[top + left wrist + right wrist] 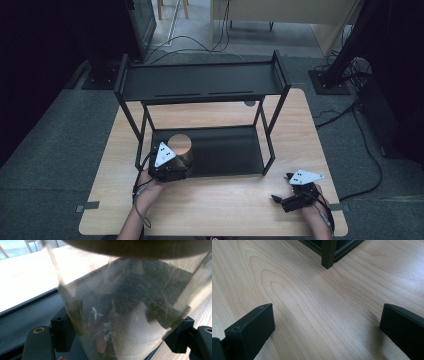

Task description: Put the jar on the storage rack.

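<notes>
A clear jar (180, 144) with a round wooden lid stands upright at the front left of the black rack's lower shelf (225, 152). My left gripper (179, 161) is shut on the jar from the near side. In the left gripper view the jar (130, 315) holds dark green leafy matter, and black fingers (60, 332) press both its sides. My right gripper (281, 186) rests low over the wooden table (225, 205) at the front right, pointing left. It is open, and bare wood lies between the jaws of the right gripper (327, 325).
The rack's upper shelf (200, 82) spans above the lower one on thin black legs. One leg (328, 253) stands just ahead of the right gripper. A small grey disc (250, 103) lies behind the rack. Cables run over the floor beyond the table.
</notes>
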Available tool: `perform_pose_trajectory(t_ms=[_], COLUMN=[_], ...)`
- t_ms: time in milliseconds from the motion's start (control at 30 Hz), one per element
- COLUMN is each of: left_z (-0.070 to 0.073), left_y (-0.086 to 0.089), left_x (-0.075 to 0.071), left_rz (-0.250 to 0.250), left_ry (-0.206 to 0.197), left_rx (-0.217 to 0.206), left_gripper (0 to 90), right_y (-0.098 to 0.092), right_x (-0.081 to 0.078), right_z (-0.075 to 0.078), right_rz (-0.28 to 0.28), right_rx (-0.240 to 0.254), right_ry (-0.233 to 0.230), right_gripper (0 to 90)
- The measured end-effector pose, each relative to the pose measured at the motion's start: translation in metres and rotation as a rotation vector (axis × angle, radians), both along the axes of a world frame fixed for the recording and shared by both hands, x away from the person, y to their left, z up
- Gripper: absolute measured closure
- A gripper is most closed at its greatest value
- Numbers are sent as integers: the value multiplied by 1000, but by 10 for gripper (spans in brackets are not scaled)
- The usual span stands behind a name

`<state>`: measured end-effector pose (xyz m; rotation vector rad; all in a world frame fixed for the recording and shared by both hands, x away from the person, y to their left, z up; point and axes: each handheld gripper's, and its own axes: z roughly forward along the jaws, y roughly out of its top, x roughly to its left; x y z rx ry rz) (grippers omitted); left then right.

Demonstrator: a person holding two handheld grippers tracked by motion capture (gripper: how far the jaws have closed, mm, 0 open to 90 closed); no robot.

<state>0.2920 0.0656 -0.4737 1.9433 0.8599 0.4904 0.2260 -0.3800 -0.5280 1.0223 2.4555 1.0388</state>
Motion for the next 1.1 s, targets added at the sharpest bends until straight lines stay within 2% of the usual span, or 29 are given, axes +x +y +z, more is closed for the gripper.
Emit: perform_pose_trajectory(t_ms=[467, 833, 967, 1100], left_z=[-2, -5, -5, -5], left_y=[2, 7, 6, 6], left_x=[0, -5, -8, -9], left_rz=[4, -9, -6, -1], left_ry=[9, 27, 18, 15], left_rx=[-14, 9, 37, 42], left_gripper=[251, 221, 220, 219], right_y=[0, 0, 0, 0], right_x=[0, 0, 0, 0], right_z=[0, 0, 0, 0], right_rz=[1, 3, 3, 3], right_rx=[-1, -1, -1, 0], right_ry=[0, 0, 0, 0], right_gripper=[0, 0, 0, 0])
